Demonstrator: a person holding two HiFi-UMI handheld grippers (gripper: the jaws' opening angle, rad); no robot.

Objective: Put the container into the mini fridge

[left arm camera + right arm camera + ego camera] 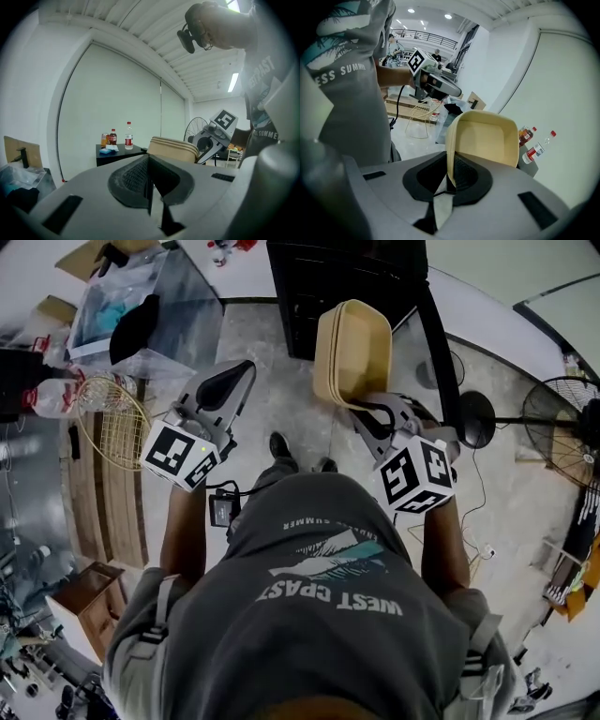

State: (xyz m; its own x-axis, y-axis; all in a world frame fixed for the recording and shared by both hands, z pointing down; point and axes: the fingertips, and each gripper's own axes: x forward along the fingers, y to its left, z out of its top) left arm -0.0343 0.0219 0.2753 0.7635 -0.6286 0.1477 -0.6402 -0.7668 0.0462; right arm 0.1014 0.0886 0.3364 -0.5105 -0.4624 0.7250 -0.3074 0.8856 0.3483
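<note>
A beige, tub-shaped container (352, 352) hangs in the air, tipped on its side, with my right gripper (372, 407) shut on its rim. In the right gripper view the container (487, 138) stands up from between the pads, its hollow side facing the camera. A black boxy unit (328, 282), which looks like the mini fridge, stands just beyond it on the floor. My left gripper (225, 390) is held to the left of the container, apart from it. Its jaws (149, 183) are shut with nothing between them. The left gripper view shows the container (173, 147) from the side.
A wire basket (111, 423) and a clear plastic bin (141, 306) lie at the left. A standing fan (570, 427) and a round black base (476, 418) are at the right. Bottles (120, 136) stand on a black top. A wooden box (89, 601) sits at lower left.
</note>
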